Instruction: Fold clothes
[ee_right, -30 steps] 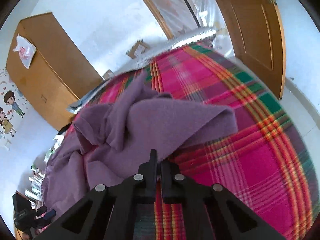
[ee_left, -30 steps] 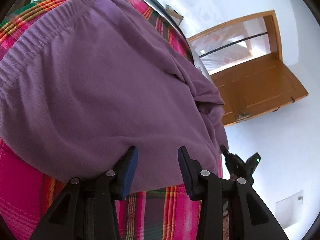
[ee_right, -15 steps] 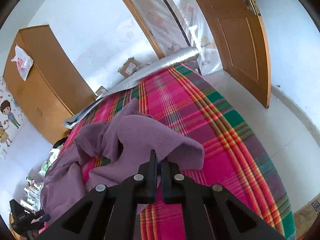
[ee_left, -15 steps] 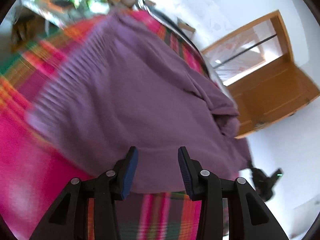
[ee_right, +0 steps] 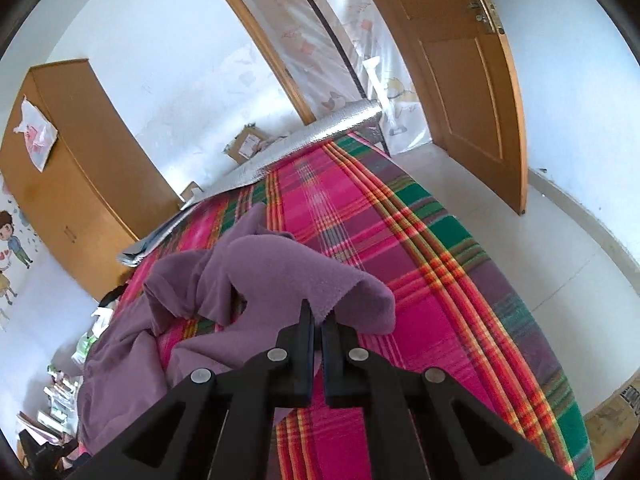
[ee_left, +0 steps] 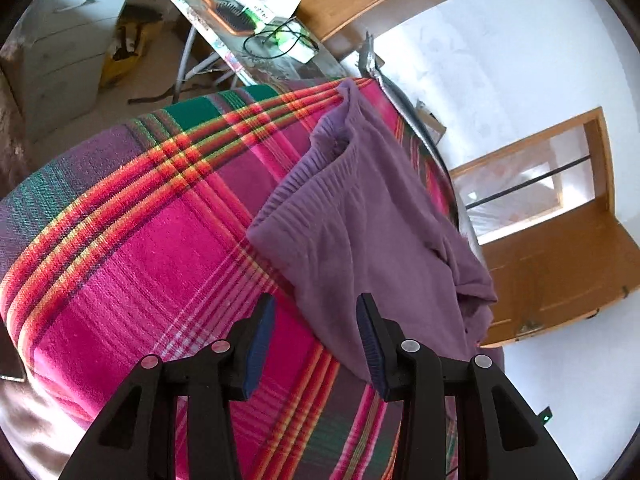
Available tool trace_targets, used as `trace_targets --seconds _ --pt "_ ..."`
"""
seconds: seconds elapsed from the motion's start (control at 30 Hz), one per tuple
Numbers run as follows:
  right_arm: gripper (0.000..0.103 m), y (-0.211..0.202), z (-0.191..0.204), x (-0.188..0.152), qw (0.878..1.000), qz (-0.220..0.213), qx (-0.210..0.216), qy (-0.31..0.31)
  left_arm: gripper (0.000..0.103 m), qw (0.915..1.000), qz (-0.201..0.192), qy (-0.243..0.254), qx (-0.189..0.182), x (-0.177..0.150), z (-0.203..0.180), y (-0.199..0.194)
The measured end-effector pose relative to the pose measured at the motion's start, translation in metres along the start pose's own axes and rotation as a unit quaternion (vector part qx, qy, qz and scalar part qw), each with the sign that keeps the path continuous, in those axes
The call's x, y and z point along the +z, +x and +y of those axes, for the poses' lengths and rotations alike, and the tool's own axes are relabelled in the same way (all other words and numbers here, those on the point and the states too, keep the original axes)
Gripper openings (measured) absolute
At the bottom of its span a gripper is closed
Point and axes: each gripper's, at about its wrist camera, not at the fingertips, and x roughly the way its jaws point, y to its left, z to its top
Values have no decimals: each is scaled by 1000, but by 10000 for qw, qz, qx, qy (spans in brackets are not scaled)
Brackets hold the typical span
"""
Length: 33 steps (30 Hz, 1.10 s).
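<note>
Purple fleece garment (ee_left: 372, 236) is lying on the pink plaid bed (ee_left: 132, 264); right gripper (ee_right: 318, 320) is pinching its edge at 12 o'clock, left gripper (ee_left: 316, 320) is hanging spread.

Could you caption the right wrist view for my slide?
Right gripper shut on purple garment, lifted above plaid blanket.

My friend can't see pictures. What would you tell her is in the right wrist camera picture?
A black claw, shut tight, pinches a lifted edge of a purple garment above a bright pink plaid blanket. The rest of the garment lies crumpled on the blanket to the left. Behind are a wooden wardrobe, white walls and an open wooden door.
</note>
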Motion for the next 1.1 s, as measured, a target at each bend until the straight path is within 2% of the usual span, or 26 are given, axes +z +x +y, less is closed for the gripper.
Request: trace_targets --seconds 0.2,0.4,0.43,0.47,0.57,0.7,0.73,0.77,1.1 --pt "3 -8 -9 -4 9995 -83 -251 185 44 9984 67 -374 -408 13 2 19" --pt "3 -21 -12 -1 9990 -182 -336 249 40 9975 99 -372 -589 19 2 19" --pt "3 -22 -12 0 9989 -173 -313 304 34 9973 62 -403 -613 20 5 18" --pt "3 -23 -12 0 9988 -192 -323 313 22 9972 25 -429 -611 21 7 18" --pt "3 -29 -11 2 9986 -263 -338 323 10 9975 2 -438 -557 22 10 20" --pt "3 -38 -11 2 9982 -342 -369 319 10 9976 -93 -351 -591 23 9 15" --pt "3 -40 -12 3 9981 -359 -367 339 5 9975 -128 -328 -607 23 9 13" --pt "3 -42 -12 3 9980 -372 -371 354 4 9975 -170 -298 -624 24 9 11" --pt "3 -56 -27 1 9957 -498 -553 551 4 9967 -385 -235 -674 28 10 -1"
